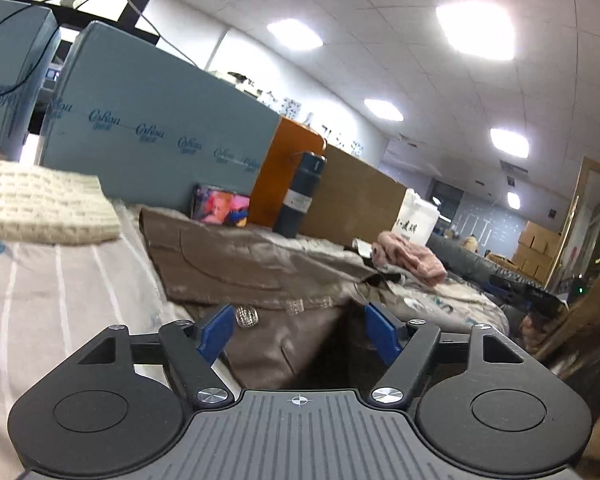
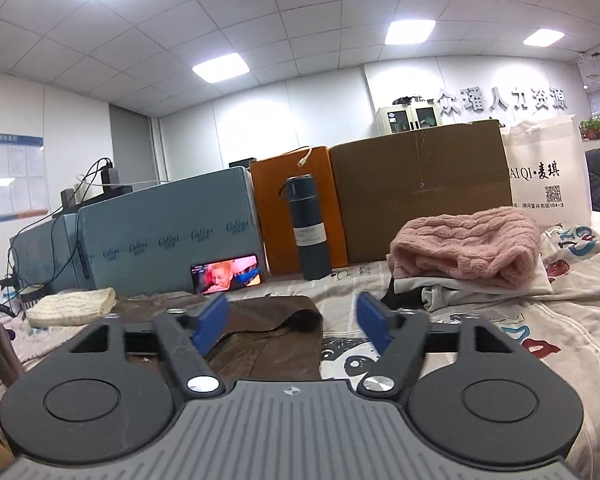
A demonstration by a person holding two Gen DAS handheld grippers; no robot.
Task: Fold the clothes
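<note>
Both the left gripper (image 1: 300,330) and the right gripper (image 2: 292,320) are spread wide, holding nothing. Just beyond them a shiny brown garment (image 1: 260,268) lies flattened on the printed bedsheet (image 2: 500,320). Only the left view shows its sparkly buttons (image 1: 247,315); only the right shows white clothes (image 2: 460,290) under the pink sweater (image 2: 468,248).

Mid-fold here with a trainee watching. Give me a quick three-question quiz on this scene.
1. True or false: the left gripper is shut on the brown garment.
2. What leans against the blue box? A) phone B) book C) mug
3. The pink knit sweater lies to which side of the dark flask in the right wrist view?

Key: 1 false, both grippers are open; 2 A, the phone; 3 right.
</note>
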